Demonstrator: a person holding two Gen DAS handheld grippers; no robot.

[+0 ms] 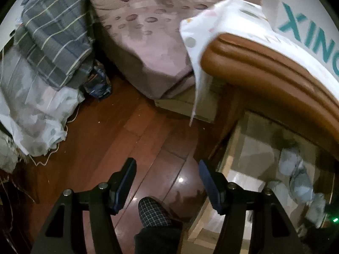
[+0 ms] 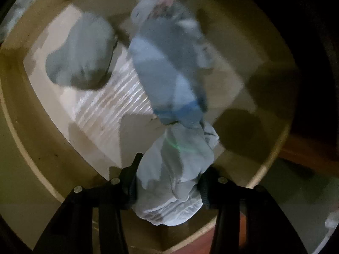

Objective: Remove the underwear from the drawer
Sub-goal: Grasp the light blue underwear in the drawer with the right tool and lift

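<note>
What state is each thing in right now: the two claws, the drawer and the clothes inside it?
Left claw: open, empty, hanging over the wooden floor.
Right claw: shut on the pale underwear, which trails down into the drawer.
Drawer: open, with clothes inside.
Grey bundle: lying loose on the drawer bottom, untouched.
White cloth: draped over the cabinet's brown edge, one corner hanging down.

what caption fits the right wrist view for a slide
Right gripper clamped on pale underwear above the open drawer.
</note>
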